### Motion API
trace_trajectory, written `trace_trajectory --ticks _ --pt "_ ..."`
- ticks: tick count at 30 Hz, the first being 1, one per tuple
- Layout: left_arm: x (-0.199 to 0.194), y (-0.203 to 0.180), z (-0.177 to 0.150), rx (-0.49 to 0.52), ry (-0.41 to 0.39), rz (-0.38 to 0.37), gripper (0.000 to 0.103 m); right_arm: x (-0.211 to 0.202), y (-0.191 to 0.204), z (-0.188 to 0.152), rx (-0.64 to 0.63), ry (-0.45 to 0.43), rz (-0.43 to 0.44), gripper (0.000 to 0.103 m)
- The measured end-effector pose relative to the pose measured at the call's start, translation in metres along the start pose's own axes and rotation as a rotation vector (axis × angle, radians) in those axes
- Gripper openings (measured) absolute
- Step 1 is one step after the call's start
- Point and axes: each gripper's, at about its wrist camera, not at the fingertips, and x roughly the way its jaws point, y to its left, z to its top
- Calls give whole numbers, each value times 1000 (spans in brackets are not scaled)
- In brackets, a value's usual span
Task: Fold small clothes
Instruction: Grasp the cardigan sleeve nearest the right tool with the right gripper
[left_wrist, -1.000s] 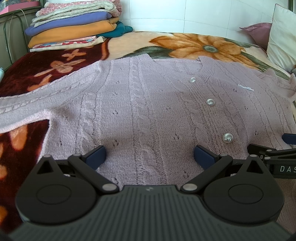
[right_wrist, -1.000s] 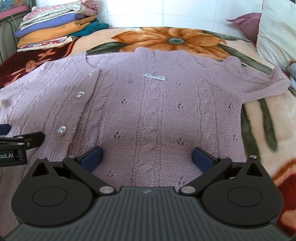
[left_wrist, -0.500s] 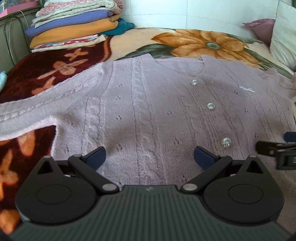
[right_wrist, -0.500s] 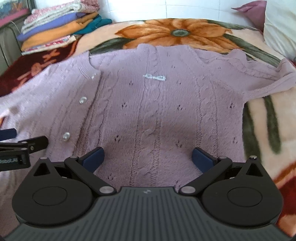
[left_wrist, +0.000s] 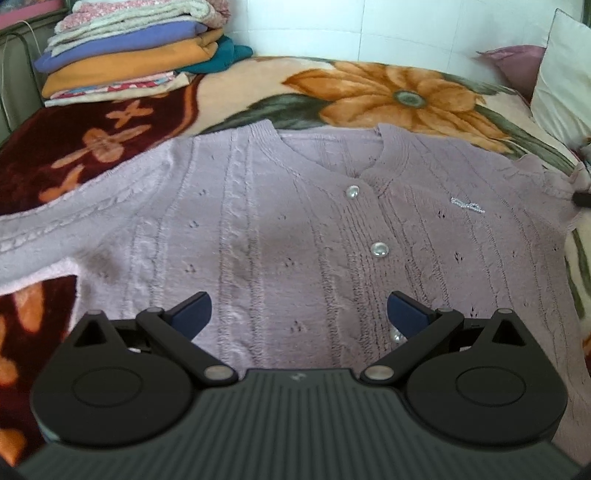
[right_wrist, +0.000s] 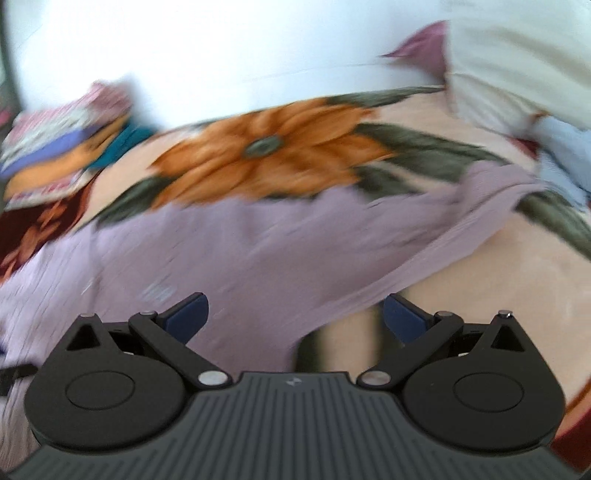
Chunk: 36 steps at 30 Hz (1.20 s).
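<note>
A lilac cable-knit cardigan (left_wrist: 280, 236) with pearl buttons lies flat, front up, on the flowered blanket. My left gripper (left_wrist: 298, 314) is open and empty, just above the cardigan's lower body, left of the button row. My right gripper (right_wrist: 295, 319) is open and empty, over the cardigan's right side (right_wrist: 258, 251) near its right sleeve (right_wrist: 480, 206). The right wrist view is blurred by motion. A small black tip of the right gripper shows at the right edge of the left wrist view (left_wrist: 583, 198).
A stack of folded clothes (left_wrist: 122, 62) sits at the back left of the bed. Pillows (left_wrist: 565, 81) lie at the back right against the tiled wall. The blanket (left_wrist: 388, 92) with an orange flower covers the bed; a light blue cloth (right_wrist: 565, 147) lies at right.
Both grippers moved up along the cardigan toward its neckline. The right gripper swung fast to the right, toward the right sleeve, and has left the left view's lower right.
</note>
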Motion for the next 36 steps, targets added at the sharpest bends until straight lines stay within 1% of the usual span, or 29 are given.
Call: trace_trajectory --ticks 3,6,8,10,14,17,20,23,25,26,27,28,30,32,36 --pt "9 -3 -2 -5 18 5 103 11 -34 21 66 -40 -69 103" --pt "17 -4 -5 -14 34 17 103 26 -78 39 140 -83 -143 103" --pt "19 -4 -7 -15 34 22 103 37 -106 47 214 -98 -170 103" --pt "21 -4 -8 -15 34 25 103 47 -132 52 293 -104 -175 103" --pt "23 -5 -11 -6 22 29 103 61 -172 55 426 -144 -135 103" --pt "24 -6 -13 -3 12 34 103 75 -201 56 557 -177 -120 101" --pt "25 -8 -14 -4 6 39 103 87 -223 54 658 -197 -114 91" --pt "26 -9 -14 -3 1 44 103 97 -234 54 681 -204 -116 81" --pt "26 -9 -15 -2 -1 45 103 100 -234 57 658 -206 -132 62" --pt "26 -9 -15 -3 -1 46 103 101 -233 59 643 -200 -134 35" --pt "26 -9 -15 -3 -1 45 103 101 -233 59 635 -193 -132 18" --pt "26 -9 -15 -4 1 43 103 98 -234 59 637 -199 -129 11" --pt "27 -8 -14 -5 5 39 103 84 -235 55 634 -245 -111 10" --pt "26 -8 -14 -2 5 39 103 66 -234 50 624 -295 -115 10" --pt "26 -9 -15 1 -2 43 103 24 -239 39 625 -359 -97 9"
